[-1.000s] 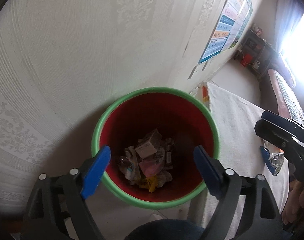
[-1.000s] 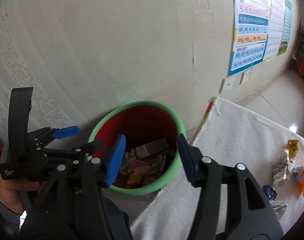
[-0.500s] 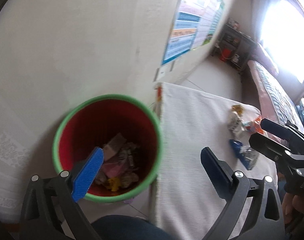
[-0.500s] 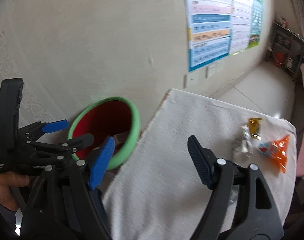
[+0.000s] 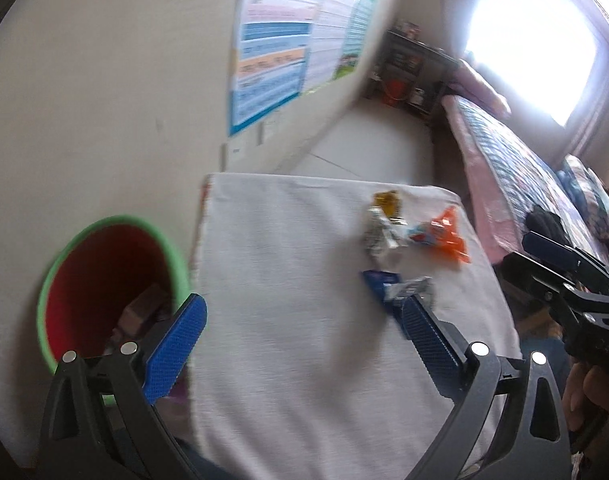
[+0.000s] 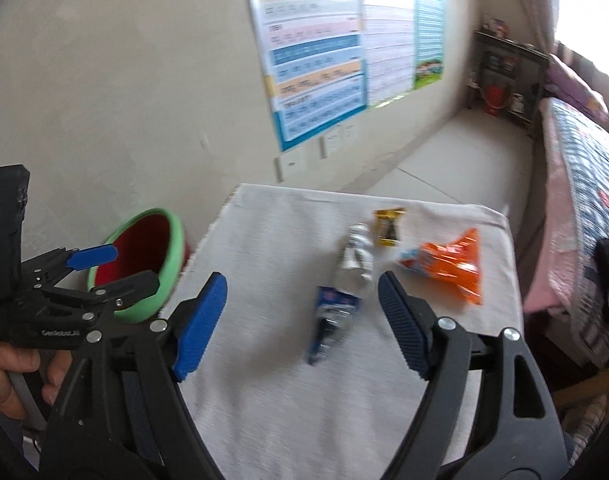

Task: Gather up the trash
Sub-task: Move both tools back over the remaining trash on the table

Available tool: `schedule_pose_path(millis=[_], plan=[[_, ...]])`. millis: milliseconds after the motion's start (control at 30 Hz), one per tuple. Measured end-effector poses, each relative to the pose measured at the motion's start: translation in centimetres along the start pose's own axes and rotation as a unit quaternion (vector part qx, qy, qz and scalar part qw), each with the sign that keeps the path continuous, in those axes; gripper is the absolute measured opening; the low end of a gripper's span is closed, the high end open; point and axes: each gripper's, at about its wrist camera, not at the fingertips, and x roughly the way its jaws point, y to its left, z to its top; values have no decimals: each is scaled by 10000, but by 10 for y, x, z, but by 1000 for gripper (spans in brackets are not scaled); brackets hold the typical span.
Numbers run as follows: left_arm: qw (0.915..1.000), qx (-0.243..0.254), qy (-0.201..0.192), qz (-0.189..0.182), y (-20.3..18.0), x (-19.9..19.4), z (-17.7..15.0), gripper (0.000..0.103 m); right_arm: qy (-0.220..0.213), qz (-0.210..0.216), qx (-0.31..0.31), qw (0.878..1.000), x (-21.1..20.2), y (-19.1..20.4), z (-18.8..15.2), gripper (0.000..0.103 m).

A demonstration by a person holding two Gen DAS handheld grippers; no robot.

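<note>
Only legible writing we find: pale lettering on the left gripper's black body in the right wrist view, roughly "GenRobot.AI", approx. Wall posters carry coloured text bands, too blurred to read. Wrapper print unreadable.

Largest to smallest. Cream wall w/ the posters runs along the left; a bed w/ pink patterned cover fills the right side, bright window far right, dark shelf unit at the far end of a pale floor. In front of us sits the surface, covered w/ a whitish cloth. Left of it, on the floor by the wall, stands the bin, green rim, red inside, w/ scraps at the bottom.

Trash lies on the far right part of the surface: orange wrapper furthest right, silver-white wrapper left of it, blue wrapper just nearer, small yellow wrapper furthest away.

Right gripper: spread wide, holding nothing, above the surface; blue wrapper sits btwn its fingertips in view, whether touching we can't tell. Left gripper: spread wide too, empty, left finger over the bin edge, right finger beside the blue wrapper.
</note>
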Motion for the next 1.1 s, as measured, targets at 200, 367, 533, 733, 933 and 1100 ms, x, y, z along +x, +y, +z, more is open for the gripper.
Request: schedule_pose_path(millis=[200, 367, 533, 733, 933, 1100], plan=[[9990, 373, 66, -228, -46, 6, 2, 94, -6, -254, 251, 9994, -17, -41, -8, 77], [9978, 515, 155, -391, -79, 16, 3, 94, 2, -380, 355, 9986, -27, -67, -15, 77], [9964, 618, 371, -455, -105, 37, -1, 95, -16, -480, 500, 9976, -37, -95, -18, 78], [9953, 612, 674, -324, -119, 67, -7, 95, 8, -572, 652, 9962, -38, -124, -20, 80], [9941, 491, 962, -140, -116, 98, -9, 94, 169, -565, 775, 9952, -21, -143, -23, 81], [9920, 475, 1171, -73, -115, 123, -11, 93, 325, -506, 813, 9949, -4, -152, -24, 81]])
